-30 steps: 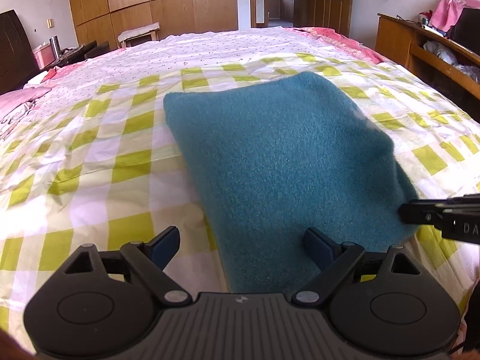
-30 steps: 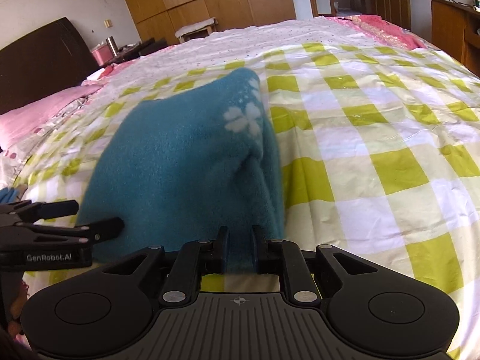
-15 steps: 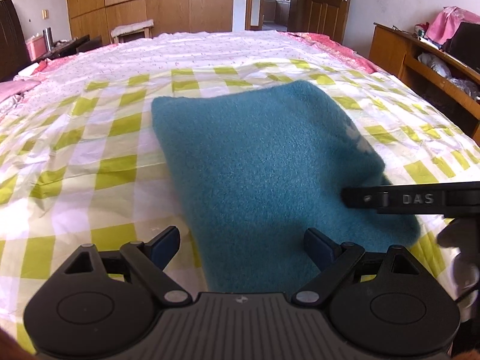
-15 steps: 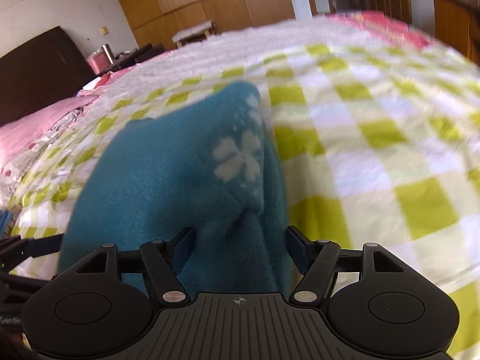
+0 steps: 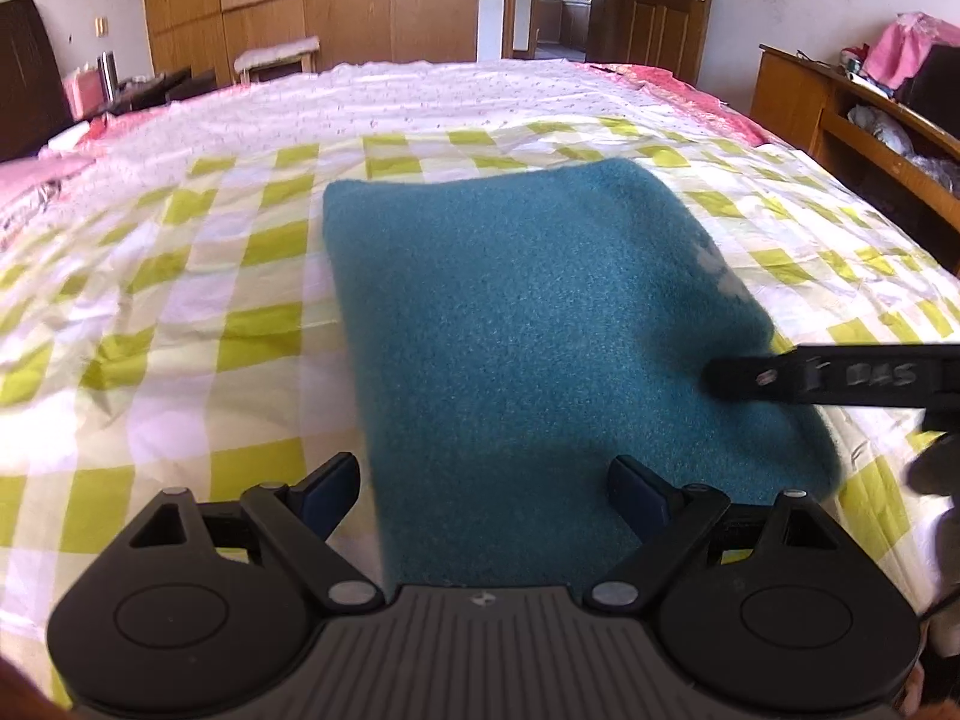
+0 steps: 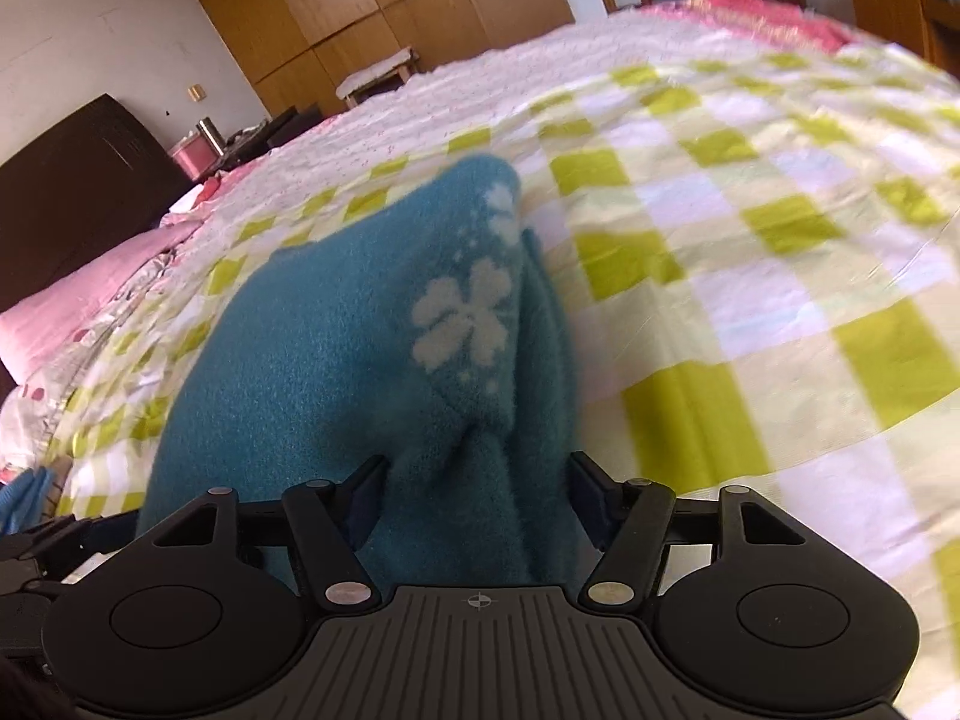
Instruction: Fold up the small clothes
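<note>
**Folded teal garment on the bed, right claw letting go**

Your teal fleece garment lies on the checked bedspread, already doubled into a rough rectangle with its plain side up. Its near edge reaches under your left claw. That claw stands wide, one pad over the bedspread and one over the fleece, gripping nothing.

Your right claw sits at the garment's right-hand edge, where a white flower print marks the turned-over layer. Its jaws stand apart but are closing a little at this moment. A bunched ridge of fleece lies between them, and the pads do not appear to press on it. In the left wrist view the same claw shows as a dark bar across the garment's right side.

The step in hand looks like the end of one fold: the layer has been laid down and released. The stack is still large, so another fold seems likely. For that, you would need both claws on one edge, each pinching all the layers, then a level carry across to the opposite edge. The puckered ridge near the right claw may want smoothing first.
</note>
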Tool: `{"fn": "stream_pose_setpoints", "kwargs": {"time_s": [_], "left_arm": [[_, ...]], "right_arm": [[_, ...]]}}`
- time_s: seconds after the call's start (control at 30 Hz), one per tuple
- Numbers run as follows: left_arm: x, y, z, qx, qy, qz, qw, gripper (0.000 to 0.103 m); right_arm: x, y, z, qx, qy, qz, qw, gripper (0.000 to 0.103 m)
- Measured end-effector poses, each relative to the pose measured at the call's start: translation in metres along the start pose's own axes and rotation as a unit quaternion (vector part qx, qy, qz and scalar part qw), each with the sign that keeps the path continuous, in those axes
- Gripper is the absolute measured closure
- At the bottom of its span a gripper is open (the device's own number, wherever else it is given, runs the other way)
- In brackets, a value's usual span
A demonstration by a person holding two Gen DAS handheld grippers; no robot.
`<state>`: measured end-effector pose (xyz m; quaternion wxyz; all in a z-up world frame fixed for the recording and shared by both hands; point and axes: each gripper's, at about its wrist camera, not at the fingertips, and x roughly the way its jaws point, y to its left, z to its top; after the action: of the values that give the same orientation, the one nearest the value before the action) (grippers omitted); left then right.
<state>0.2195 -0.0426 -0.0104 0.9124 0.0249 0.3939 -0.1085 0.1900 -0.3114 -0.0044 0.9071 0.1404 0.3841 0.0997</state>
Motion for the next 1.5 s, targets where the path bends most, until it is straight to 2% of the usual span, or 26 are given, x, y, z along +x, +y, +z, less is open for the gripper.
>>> {"fn": "stream_pose_setpoints", "kwargs": {"time_s": [0.1, 0.23, 0.37, 0.63, 0.87, 1.5], "left_arm": [[-0.001, -0.001, -0.002, -0.008, 0.001, -0.002, 1.0000, 0.008], [-0.006, -0.003, -0.004, -0.006, 0.000, 0.005, 1.0000, 0.008], [-0.016, -0.005, -0.007, 0.005, -0.013, 0.018, 0.9997, 0.008], [-0.022, -0.007, -0.013, 0.004, -0.013, 0.040, 0.9991, 0.003], [-0.031, 0.001, -0.032, -0.027, -0.004, 0.030, 0.9992, 0.000], [-0.049, -0.007, -0.073, -0.004, 0.002, 0.053, 0.9986, 0.000]], "right_arm": [[-0.016, 0.007, -0.007, -0.028, -0.012, -0.021, 0.999, 0.040], [-0.009, 0.009, -0.024, -0.052, 0.016, -0.064, 0.996, 0.040], [-0.023, 0.012, -0.026, -0.041, 0.001, -0.063, 0.997, 0.040], [-0.058, 0.041, -0.039, -0.102, -0.047, -0.076, 0.991, 0.040], [-0.065, 0.045, -0.061, -0.093, -0.031, -0.073, 0.993, 0.040], [-0.061, 0.055, -0.106, -0.080, 0.002, -0.085, 0.993, 0.038]]}}
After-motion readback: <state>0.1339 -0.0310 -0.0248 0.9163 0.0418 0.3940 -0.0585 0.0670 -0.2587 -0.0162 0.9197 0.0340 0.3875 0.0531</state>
